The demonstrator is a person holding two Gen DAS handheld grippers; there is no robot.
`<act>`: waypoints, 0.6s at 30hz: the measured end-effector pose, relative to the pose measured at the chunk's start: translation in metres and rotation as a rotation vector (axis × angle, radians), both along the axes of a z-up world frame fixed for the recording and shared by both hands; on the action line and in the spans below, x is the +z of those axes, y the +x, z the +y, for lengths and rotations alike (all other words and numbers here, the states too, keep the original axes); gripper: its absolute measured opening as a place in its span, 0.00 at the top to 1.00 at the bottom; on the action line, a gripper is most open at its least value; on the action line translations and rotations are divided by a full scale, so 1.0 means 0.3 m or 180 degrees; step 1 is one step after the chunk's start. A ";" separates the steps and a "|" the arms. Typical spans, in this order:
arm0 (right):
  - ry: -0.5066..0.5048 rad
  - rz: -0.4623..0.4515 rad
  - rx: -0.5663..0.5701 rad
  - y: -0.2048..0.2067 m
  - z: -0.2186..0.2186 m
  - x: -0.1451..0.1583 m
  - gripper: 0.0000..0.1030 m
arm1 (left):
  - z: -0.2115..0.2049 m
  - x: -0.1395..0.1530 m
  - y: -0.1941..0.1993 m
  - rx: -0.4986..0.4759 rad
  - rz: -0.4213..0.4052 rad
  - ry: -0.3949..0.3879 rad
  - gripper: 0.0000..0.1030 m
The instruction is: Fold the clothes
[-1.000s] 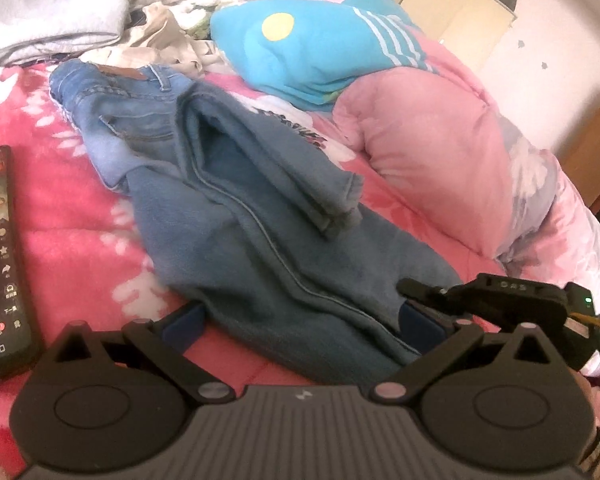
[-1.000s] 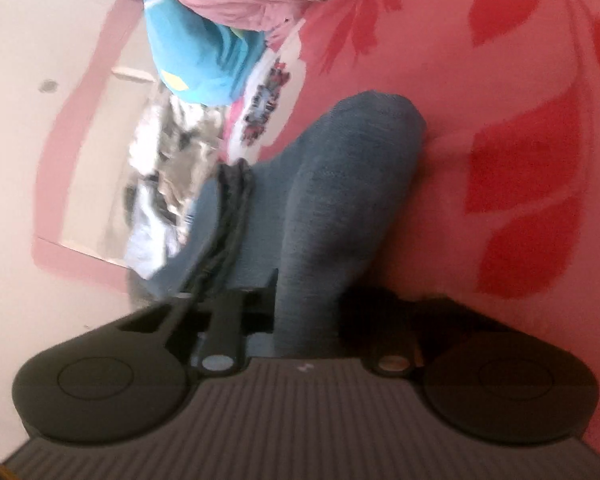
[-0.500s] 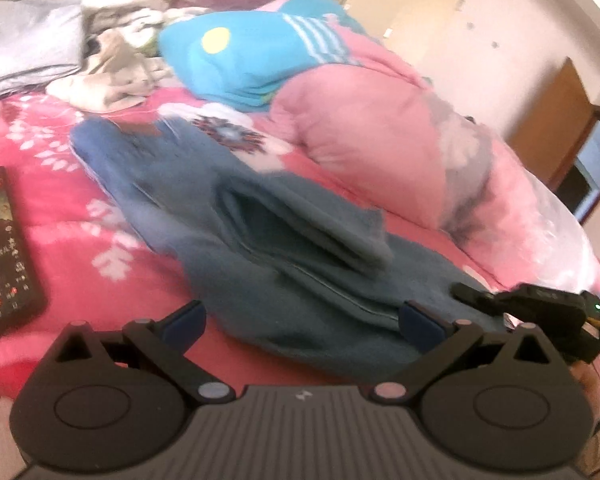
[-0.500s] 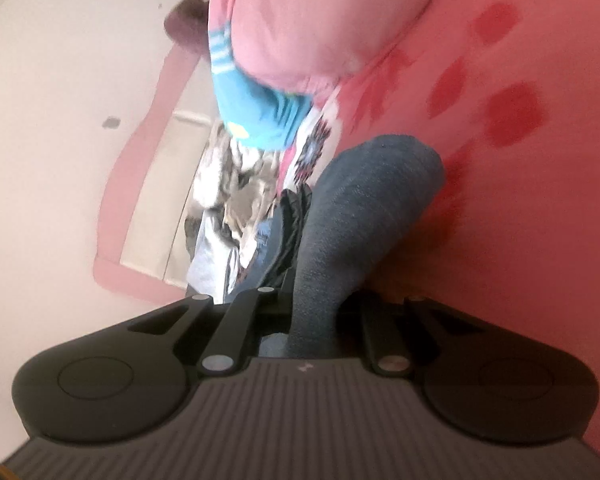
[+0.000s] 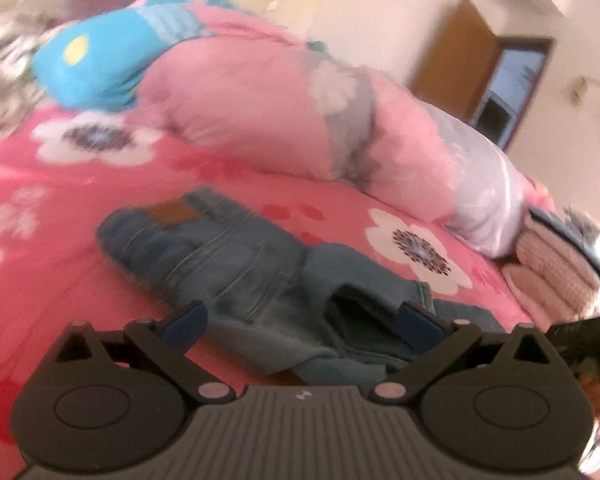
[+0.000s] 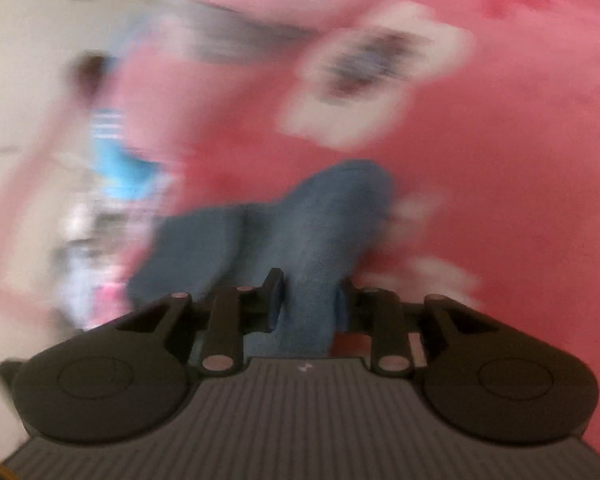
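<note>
Left wrist view: the jeans lie bunched on the pink bedspread, waistband and tan patch toward 10 o'clock, a folded leg toward 4 o'clock. The left gripper hangs over them, jaws wide apart, nothing between the pads. Denim looks heavy for cloth and limp (it will sag and drag, not slide); the thick waistband or a hem seems the surest place to pinch.

Right wrist view, badly blurred: the right gripper has a fold of the jeans between its jaws, which are opening. The cloth runs toward 12 o'clock over the bedspread.
</note>
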State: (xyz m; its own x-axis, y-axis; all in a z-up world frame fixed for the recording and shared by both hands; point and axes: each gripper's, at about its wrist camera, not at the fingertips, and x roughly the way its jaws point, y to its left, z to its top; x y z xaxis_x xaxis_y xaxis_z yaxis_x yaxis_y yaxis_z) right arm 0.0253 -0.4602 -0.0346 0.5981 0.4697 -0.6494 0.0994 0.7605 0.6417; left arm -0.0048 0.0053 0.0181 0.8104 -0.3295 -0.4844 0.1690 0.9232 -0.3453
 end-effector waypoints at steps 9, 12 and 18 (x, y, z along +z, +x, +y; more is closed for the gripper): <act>0.0382 -0.0481 -0.0265 0.001 0.014 0.137 0.53 | -0.150 -0.003 0.076 -0.0318 -0.0351 0.0733 0.13; 0.0743 -0.0147 0.0033 0.099 0.114 0.060 0.52 | -0.188 -0.024 0.111 -0.0389 -0.0316 0.1006 0.22; 0.0716 0.0351 0.0255 0.230 0.253 -0.048 0.52 | -0.217 -0.072 0.142 -0.0587 -0.0231 0.1174 0.42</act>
